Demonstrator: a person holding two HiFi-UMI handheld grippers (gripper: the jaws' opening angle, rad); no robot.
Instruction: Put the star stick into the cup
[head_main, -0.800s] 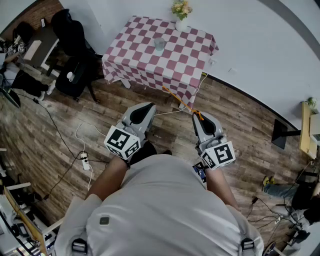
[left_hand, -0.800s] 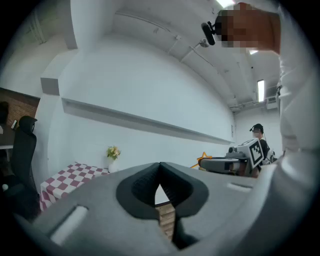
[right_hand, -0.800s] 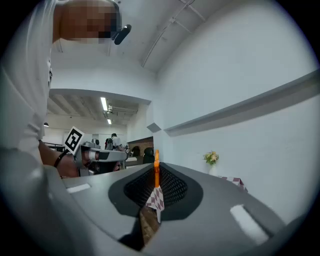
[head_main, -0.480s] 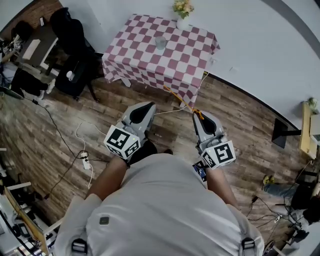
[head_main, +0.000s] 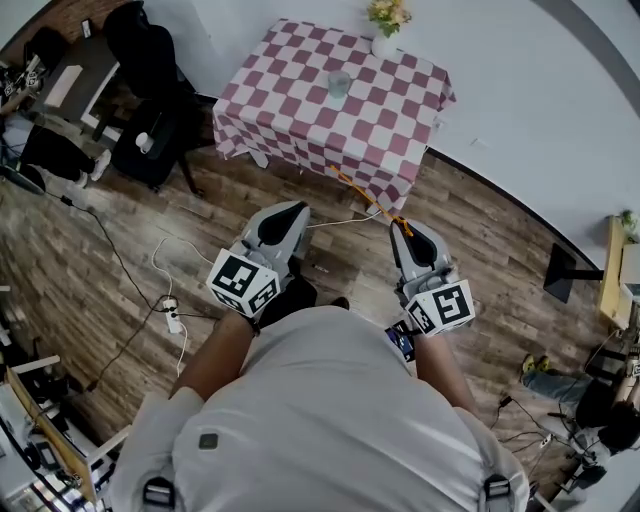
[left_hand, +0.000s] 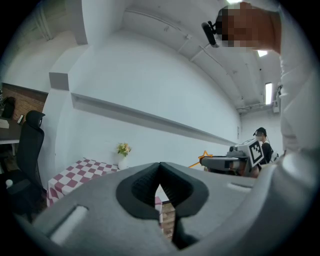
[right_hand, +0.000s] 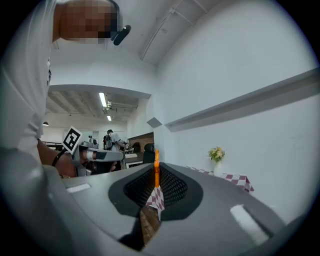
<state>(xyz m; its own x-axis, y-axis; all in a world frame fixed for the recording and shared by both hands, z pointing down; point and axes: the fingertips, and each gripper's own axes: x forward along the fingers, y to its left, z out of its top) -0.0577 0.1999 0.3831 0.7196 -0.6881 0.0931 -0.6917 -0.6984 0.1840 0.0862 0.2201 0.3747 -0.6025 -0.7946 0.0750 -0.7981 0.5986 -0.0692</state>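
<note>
The star stick (head_main: 362, 197) is a thin orange rod that points from my right gripper (head_main: 403, 228) toward the checkered table (head_main: 300, 110). In the right gripper view the stick (right_hand: 156, 169) rises between the closed jaws of the right gripper (right_hand: 156, 175). Its yellow star tip (left_hand: 203, 158) shows in the left gripper view. The clear cup (head_main: 340, 83) stands upright on the table, well ahead of both grippers. My left gripper (head_main: 292, 211) is held level beside the right one, its jaws (left_hand: 160, 172) closed on nothing.
A vase of flowers (head_main: 385, 28) stands at the table's far edge. A black office chair (head_main: 150, 105) and a desk (head_main: 70, 80) are to the left. Cables and a power strip (head_main: 171, 320) lie on the wooden floor. A white wall runs behind the table.
The table and cup have shifted slightly right in the head view. Both grippers keep nearly the same pose, with the stick still held.
</note>
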